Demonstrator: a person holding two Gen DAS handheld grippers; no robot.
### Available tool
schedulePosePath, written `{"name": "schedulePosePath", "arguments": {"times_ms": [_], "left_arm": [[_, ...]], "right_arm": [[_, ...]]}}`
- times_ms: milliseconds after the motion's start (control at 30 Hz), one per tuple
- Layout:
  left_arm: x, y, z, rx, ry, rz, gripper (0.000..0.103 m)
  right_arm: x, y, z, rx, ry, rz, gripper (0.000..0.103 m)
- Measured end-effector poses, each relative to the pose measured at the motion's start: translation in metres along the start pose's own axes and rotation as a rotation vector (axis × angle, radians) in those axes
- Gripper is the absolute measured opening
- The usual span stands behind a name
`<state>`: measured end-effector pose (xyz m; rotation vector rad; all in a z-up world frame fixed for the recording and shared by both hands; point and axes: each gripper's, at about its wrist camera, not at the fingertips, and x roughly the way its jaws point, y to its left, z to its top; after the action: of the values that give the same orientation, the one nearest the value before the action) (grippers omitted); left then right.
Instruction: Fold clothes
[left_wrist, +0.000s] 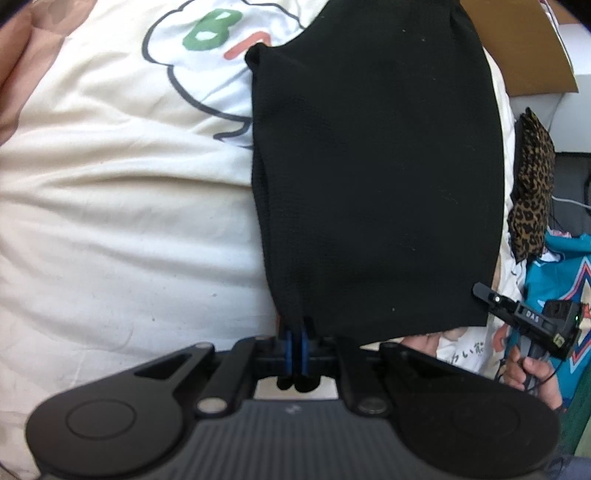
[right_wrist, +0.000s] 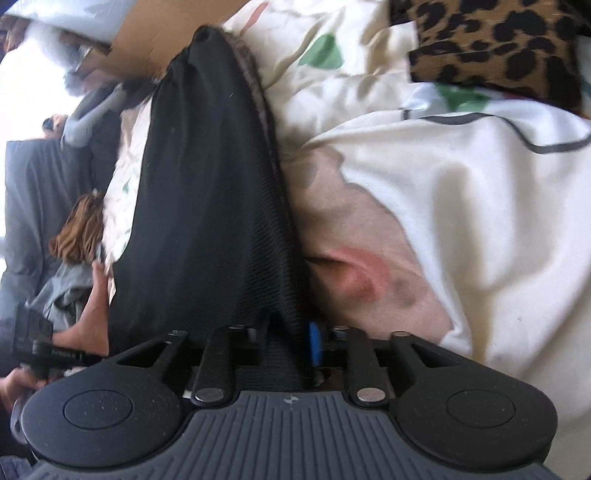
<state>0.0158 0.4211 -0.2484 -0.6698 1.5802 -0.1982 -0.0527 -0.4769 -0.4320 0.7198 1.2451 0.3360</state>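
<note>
Black knit garment stretching lengthwise straight ahead of both tongs: left gripper clamped on near corner, right gripper parted, cloth between jaws.

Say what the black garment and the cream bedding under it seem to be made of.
The black folded garment looks like a matte fine-ribbed knit: a faint woven grain shows and no sheen. The cream printed bedding looks like soft, padded cotton-type cloth, with puffy rounded creases; the exact fibre can't be told.
</note>
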Motion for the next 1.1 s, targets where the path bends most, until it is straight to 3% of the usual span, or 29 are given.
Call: {"name": "schedulePosePath", "arguments": {"times_ms": [167, 200, 233, 300, 533, 833, 1100], "left_arm": [[0.004, 0.003, 0.001, -0.015, 0.000, -0.004, 0.005], [0.004, 0.004, 0.001, -0.021, 0.000, -0.006, 0.005], [0.005, 0.005, 0.001, -0.026, 0.000, -0.008, 0.005], [0.005, 0.005, 0.001, -0.024, 0.003, -0.007, 0.005], [0.001, 0.000, 0.003, -0.001, 0.021, 0.003, 0.005], [-0.013, -0.006, 0.002, 0.018, 0.042, 0.011, 0.005], [-0.038, -0.018, -0.005, 0.056, 0.101, 0.068, 0.005]], "right_arm": [[0.010, -0.002, 0.010, -0.011, 0.048, 0.030, 0.034], [0.010, -0.001, 0.011, -0.023, 0.048, 0.029, 0.030], [0.010, 0.002, 0.009, -0.049, 0.044, 0.017, 0.014], [0.009, 0.005, 0.005, -0.077, 0.038, 0.015, 0.005], [-0.002, 0.013, 0.000, -0.063, 0.016, 0.033, 0.003], [-0.021, 0.039, -0.002, -0.097, -0.005, -0.009, 0.002], [-0.033, 0.057, -0.024, -0.061, 0.038, -0.031, 0.002]]}}
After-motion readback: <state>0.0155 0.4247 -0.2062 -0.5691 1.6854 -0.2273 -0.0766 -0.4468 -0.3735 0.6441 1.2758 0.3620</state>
